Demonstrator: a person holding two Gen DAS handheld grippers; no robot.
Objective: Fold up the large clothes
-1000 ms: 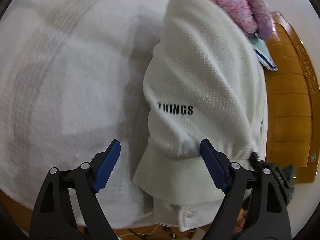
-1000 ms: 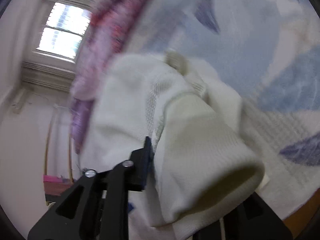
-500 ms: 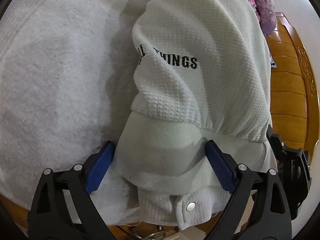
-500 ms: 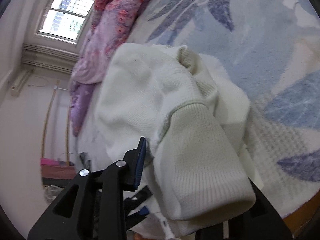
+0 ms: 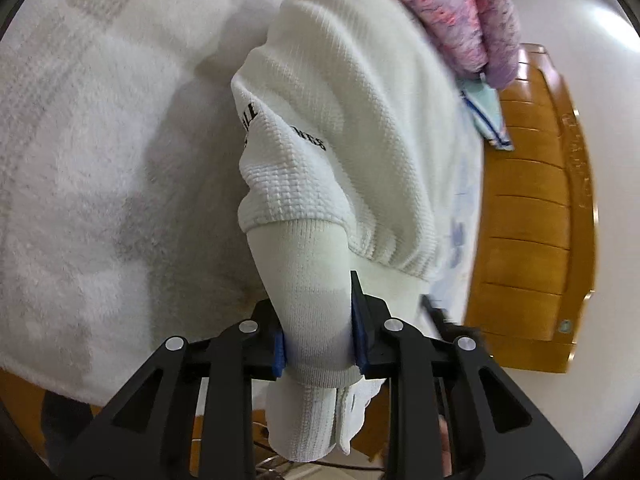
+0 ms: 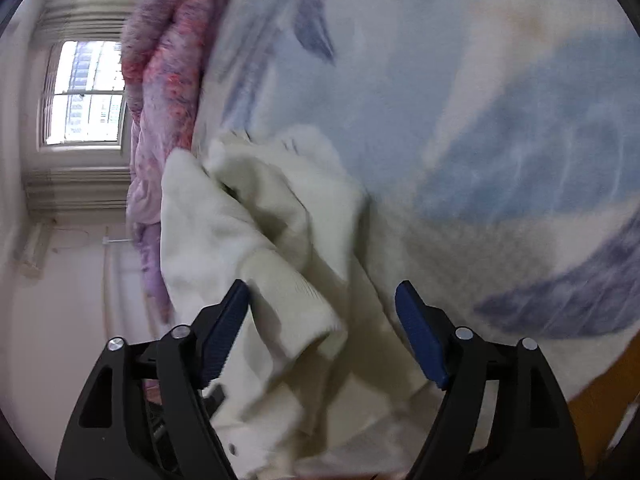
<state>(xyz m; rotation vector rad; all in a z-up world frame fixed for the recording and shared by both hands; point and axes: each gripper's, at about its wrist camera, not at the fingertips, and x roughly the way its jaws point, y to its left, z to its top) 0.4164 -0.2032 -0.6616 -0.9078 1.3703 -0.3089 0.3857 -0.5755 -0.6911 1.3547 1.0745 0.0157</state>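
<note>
A white waffle-knit sweater [image 5: 360, 120] with black lettering lies bunched on the bed. In the left wrist view its ribbed cuff [image 5: 308, 280] stands between the blue pads of my left gripper [image 5: 316, 320], whose jaws are closing and press on the cuff from both sides. In the right wrist view the same sweater [image 6: 248, 216] lies crumpled. My right gripper [image 6: 322, 300] has its jaws opening wide. A ribbed sleeve end [image 6: 288, 304] lies loose between them, and neither pad presses on it. This view is blurred.
A fluffy white blanket [image 5: 100, 160] covers the bed at left. A pink-purple fuzzy blanket [image 5: 460, 12] lies behind the sweater. The wooden bed frame [image 5: 532, 220] runs along the right. The right wrist view shows a blue leaf-print bedspread [image 6: 480, 120] and a window [image 6: 84, 92].
My left gripper went from wide open around the cuff to closed on it. My right gripper let go of the sleeve end, opened wide and shifted; the sleeve dropped.
</note>
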